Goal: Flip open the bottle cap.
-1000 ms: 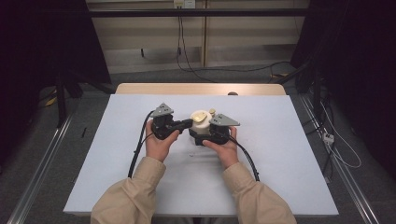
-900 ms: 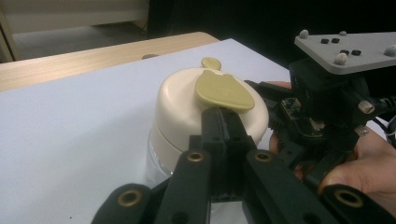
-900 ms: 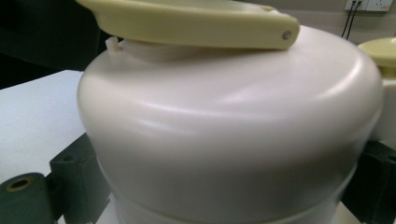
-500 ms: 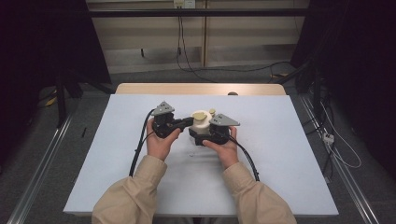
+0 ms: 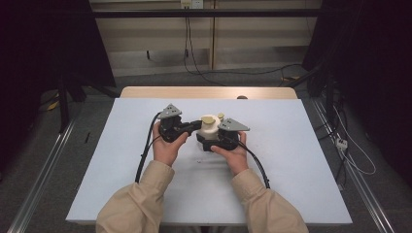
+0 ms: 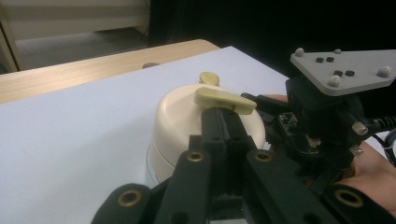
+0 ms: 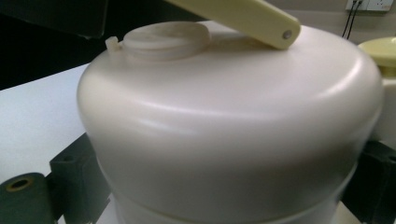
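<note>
A cream round container [image 5: 209, 131] stands mid-table, with a pale yellow lever [image 5: 209, 119] and a small knob [image 5: 220, 116] on its domed lid. My right gripper [image 5: 210, 142] clasps the container's lower body; in the right gripper view its black fingers [image 7: 70, 175] sit on either side of the container [image 7: 224, 116]. My left gripper [image 5: 197, 125] reaches in from the left. In the left gripper view its jaws are pressed together, and the left gripper [image 6: 225, 117] sits just under the end of the lever [image 6: 224, 99]. The right gripper's grey plate [image 6: 345, 70] is at the right of that view.
The white tabletop [image 5: 291, 160] has a wooden strip [image 5: 209, 92] along its far edge, with a small dark object [image 5: 241, 97] on it. Black cables [image 5: 145, 155] trail from both grippers toward the person. Metal rails run along the floor on both sides.
</note>
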Demonstrator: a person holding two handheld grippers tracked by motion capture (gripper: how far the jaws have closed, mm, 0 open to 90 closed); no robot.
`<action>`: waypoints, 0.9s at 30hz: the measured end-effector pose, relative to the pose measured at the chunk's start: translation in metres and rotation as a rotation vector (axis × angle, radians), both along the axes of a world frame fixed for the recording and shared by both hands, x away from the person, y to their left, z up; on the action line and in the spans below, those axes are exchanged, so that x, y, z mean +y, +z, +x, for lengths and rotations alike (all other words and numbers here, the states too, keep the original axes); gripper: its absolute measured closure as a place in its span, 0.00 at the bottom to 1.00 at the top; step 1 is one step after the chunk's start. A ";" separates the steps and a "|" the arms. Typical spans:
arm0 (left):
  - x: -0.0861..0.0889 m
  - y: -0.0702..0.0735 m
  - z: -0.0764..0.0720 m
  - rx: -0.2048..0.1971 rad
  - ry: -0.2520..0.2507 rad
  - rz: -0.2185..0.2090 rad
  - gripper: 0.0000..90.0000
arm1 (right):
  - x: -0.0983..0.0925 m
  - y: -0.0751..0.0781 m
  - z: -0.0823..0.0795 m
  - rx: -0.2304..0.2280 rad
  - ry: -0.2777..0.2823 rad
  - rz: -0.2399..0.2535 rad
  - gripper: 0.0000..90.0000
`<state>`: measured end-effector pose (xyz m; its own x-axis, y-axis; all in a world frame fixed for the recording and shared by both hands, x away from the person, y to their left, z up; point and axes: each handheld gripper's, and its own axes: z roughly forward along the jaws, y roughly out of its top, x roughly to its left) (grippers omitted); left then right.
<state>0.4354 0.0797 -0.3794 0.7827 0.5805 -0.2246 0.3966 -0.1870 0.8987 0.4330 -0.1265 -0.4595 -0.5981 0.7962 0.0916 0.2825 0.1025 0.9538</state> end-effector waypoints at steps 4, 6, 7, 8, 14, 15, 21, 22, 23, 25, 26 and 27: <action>-0.001 0.001 0.000 -0.002 0.000 -0.005 1.00 | 0.000 0.000 0.000 0.001 0.000 -0.001 0.07; -0.001 0.002 0.001 -0.003 0.001 -0.005 1.00 | 0.000 0.000 0.000 0.000 0.000 0.000 0.07; -0.001 0.002 0.001 -0.003 0.002 -0.007 1.00 | 0.000 0.000 0.000 0.000 0.001 0.000 0.07; -0.001 0.002 0.001 -0.002 0.001 -0.009 1.00 | 0.000 0.000 0.000 0.000 0.000 0.001 0.07; -0.002 0.004 0.002 -0.003 0.002 -0.015 1.00 | 0.000 0.000 0.000 0.001 -0.002 0.003 0.07; -0.002 0.004 0.002 -0.004 0.001 -0.013 1.00 | 0.000 0.000 0.000 0.001 -0.001 0.004 0.07; -0.005 0.006 0.003 -0.004 0.000 -0.009 1.00 | 0.000 0.000 0.000 0.001 0.000 0.000 0.07; -0.007 0.006 0.003 -0.003 -0.003 -0.004 1.00 | 0.000 0.000 0.000 0.001 0.000 -0.001 0.07; -0.008 0.005 0.004 -0.004 0.000 -0.007 1.00 | 0.000 0.000 0.000 0.001 0.000 -0.001 0.07; -0.009 0.005 0.004 -0.003 -0.001 -0.010 1.00 | 0.000 0.000 0.000 0.001 0.001 -0.002 0.07; -0.010 0.005 0.005 -0.003 0.000 -0.009 1.00 | 0.000 0.000 0.000 0.000 0.001 -0.003 0.07; -0.011 0.005 0.005 -0.003 -0.003 -0.009 1.00 | 0.000 0.000 0.000 0.000 0.001 -0.001 0.07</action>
